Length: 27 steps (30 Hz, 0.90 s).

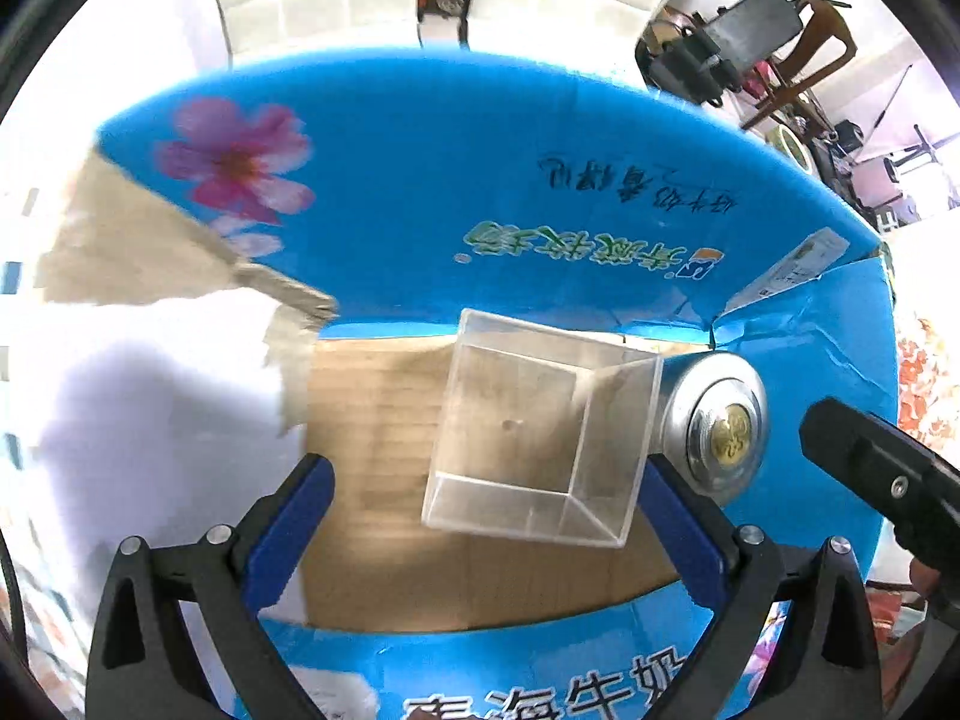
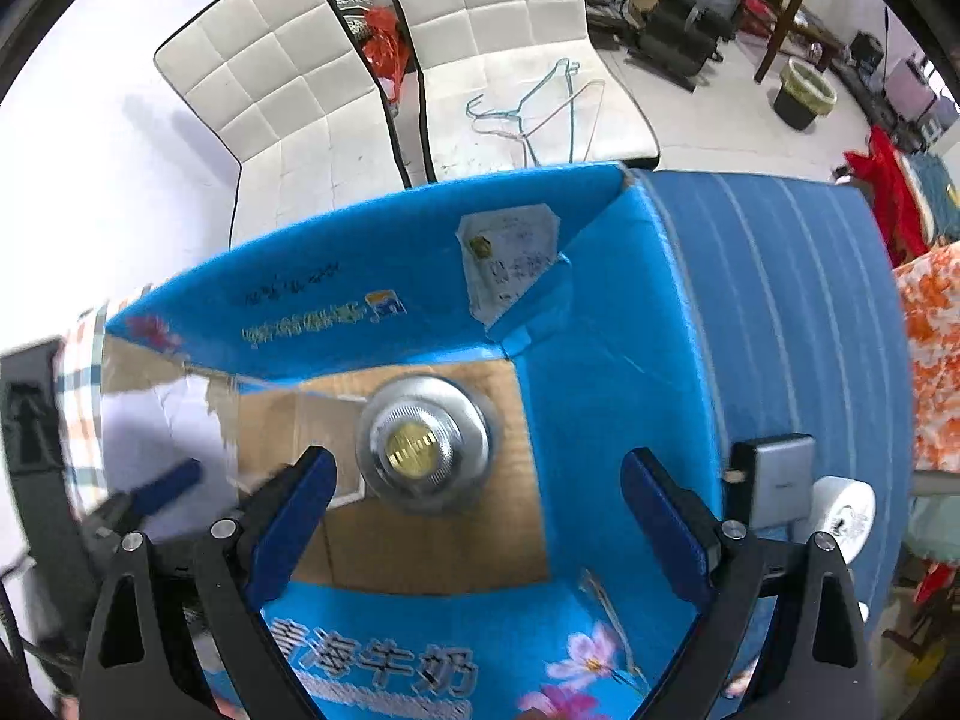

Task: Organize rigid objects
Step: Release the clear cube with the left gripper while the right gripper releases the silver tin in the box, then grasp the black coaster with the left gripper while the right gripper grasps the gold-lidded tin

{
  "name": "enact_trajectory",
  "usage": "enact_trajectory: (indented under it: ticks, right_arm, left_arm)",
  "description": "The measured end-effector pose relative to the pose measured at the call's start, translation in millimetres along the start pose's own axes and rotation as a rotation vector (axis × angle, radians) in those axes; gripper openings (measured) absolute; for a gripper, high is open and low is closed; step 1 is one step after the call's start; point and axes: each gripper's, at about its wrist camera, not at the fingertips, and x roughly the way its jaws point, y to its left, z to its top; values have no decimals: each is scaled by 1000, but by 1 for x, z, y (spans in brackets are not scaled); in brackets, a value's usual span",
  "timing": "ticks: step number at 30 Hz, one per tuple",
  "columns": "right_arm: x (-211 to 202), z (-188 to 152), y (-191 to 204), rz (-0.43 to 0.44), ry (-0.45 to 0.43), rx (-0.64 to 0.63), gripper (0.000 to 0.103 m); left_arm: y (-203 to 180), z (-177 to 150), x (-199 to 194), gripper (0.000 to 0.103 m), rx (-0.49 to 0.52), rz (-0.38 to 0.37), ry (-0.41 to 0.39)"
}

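Observation:
A blue cardboard box (image 1: pixel 420 180) with a brown floor lies open below both grippers. A clear plastic cube container (image 1: pixel 534 426) stands on the box floor, with a silver round metal object with a gold centre (image 1: pixel 720 426) right beside it. My left gripper (image 1: pixel 480 492) is open above the box, its blue pads either side of the clear container without touching it. In the right wrist view the silver object (image 2: pixel 423 441) sits on the box floor (image 2: pixel 432 546). My right gripper (image 2: pixel 474 492) is open and empty above it.
Two white padded chairs (image 2: pixel 288 90) stand behind the box, one with wire hangers (image 2: pixel 540 102). A grey device (image 2: pixel 780 480) and a white roll (image 2: pixel 846 516) lie right of the box. A torn box flap (image 1: pixel 150 252) hangs on the left.

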Motion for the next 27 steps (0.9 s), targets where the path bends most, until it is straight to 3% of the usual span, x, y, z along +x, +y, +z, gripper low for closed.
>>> enact_trajectory:
  ticks: [5, 11, 19, 27]
  right_arm:
    - [-17, -30, 3, -24, -22, -63, 103]
    - [-51, -64, 18, -19, -73, -135, 103]
    - [-120, -102, 27, 2, -178, -194, 103]
    - [-185, -142, 15, 59, -241, -209, 103]
  left_arm:
    - [7, -31, -36, 103, 21, 101, -91]
    - [16, -51, -53, 103, 26, 164, -135]
    - [0, -53, -90, 103, 27, 188, -223]
    - [-17, -95, -158, 103, 11, 207, -318]
